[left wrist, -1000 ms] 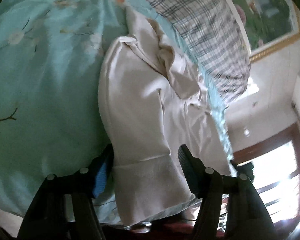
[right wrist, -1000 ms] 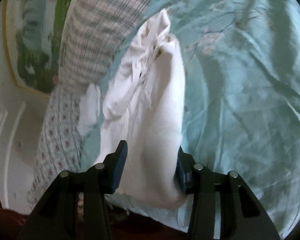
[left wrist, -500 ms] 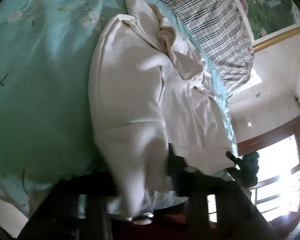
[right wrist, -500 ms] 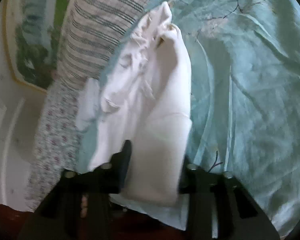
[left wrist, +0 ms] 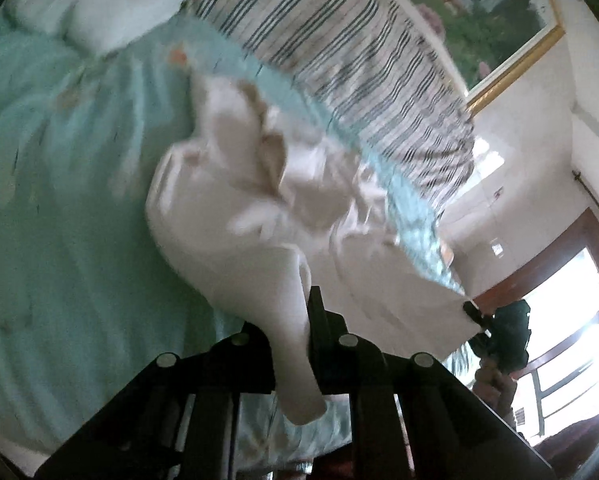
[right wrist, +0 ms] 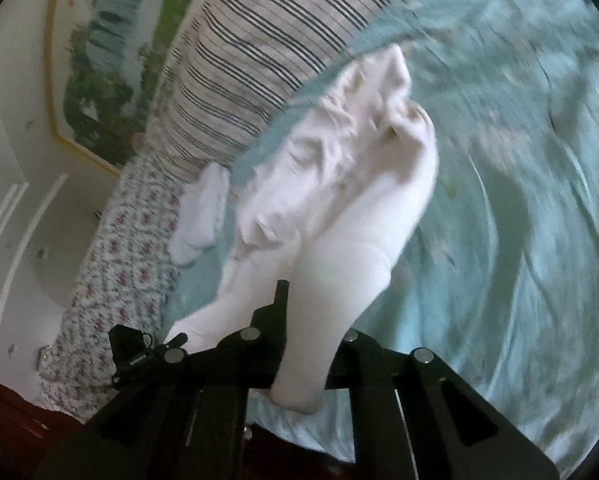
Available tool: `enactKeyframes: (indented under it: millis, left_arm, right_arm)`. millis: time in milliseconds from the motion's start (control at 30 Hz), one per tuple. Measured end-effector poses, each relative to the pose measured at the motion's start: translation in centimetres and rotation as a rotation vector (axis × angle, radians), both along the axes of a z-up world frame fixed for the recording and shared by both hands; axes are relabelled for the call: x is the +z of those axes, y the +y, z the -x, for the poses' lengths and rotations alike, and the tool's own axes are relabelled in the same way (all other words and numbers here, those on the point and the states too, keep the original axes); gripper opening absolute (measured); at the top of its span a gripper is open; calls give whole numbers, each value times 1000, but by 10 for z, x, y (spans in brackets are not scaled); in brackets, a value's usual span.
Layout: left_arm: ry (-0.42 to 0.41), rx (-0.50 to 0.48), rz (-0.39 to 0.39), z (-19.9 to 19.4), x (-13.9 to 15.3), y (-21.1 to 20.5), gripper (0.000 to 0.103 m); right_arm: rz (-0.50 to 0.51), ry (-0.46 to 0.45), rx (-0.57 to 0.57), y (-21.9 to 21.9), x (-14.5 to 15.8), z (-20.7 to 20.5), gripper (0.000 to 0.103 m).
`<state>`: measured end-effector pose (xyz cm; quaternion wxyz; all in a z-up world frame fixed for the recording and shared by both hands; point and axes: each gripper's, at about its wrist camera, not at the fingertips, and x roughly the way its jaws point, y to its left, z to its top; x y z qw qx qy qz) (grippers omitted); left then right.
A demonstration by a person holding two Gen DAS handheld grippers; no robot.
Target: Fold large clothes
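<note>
Both hand-held grippers, left (left wrist: 295,344) and right (right wrist: 305,344), pinch the white garment (left wrist: 235,216).

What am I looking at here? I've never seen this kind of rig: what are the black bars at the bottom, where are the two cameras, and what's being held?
There is no robot. A person holds a two-finger gripper in each hand, and a fisheye camera on each looks forward along its fingers. The black bars are those fingers.

The left wrist view shows the left gripper, closed on an edge of a pale cream garment. The right wrist view shows the right gripper, closed on another part of the same garment.

The garment lies bunched on a bed with a teal floral bedspread. Beyond it are a striped pillow and a framed painting on the wall. Both pictures are blurred by motion, so fine detail is uncertain.
</note>
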<state>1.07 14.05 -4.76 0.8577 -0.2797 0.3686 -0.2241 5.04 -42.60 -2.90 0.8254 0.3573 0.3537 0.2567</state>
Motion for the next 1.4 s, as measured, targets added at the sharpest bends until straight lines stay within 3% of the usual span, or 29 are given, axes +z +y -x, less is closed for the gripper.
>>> enactKeyframes:
  millis: [167, 300, 433, 567, 733, 800, 900, 1033, 1100, 1167, 1300, 1400]
  left_arm:
    - [-108, 40, 7, -48, 43, -1, 9]
    - [-126, 89, -34, -101, 60, -6, 7]
    - [-108, 135, -83, -166, 57, -13, 3]
    - [-61, 191, -139, -239, 35, -13, 3]
    - [70, 234, -189, -316, -23, -8, 4]
    - [114, 232, -202, -336, -47, -7, 4]
    - [105, 216, -212, -344, -56, -8, 7]
    - [98, 203, -176, -336, -49, -2, 13]
    - [91, 212, -162, -321, -40, 1, 34]
    - [61, 221, -164, -299, -28, 1, 43]
    - [24, 142, -143, -265, -13, -20, 43]
    - [24, 33, -145, -254, -14, -54, 45]
  right_arm:
    - [1, -84, -18, 3, 32, -36, 9]
    - [39, -104, -55, 5, 46, -82, 9]
    - [92, -83, -100, 8, 47, -146, 9]
    - [128, -12, -144, 9, 27, -219, 9]
    - [201, 105, -179, 14, -20, -296, 9]
    - [210, 191, -169, 15, -47, -318, 10]
    - [157, 219, -152, 10, -67, -328, 11]
    - [88, 225, -134, -2, -60, -322, 18]
    - [56, 213, -144, -7, -52, -313, 26]
    - [44, 182, -165, -12, -40, -299, 34]
    - [73, 76, -191, -10, -13, -264, 45]
    - [99, -1, -183, 1, 1, -241, 46]
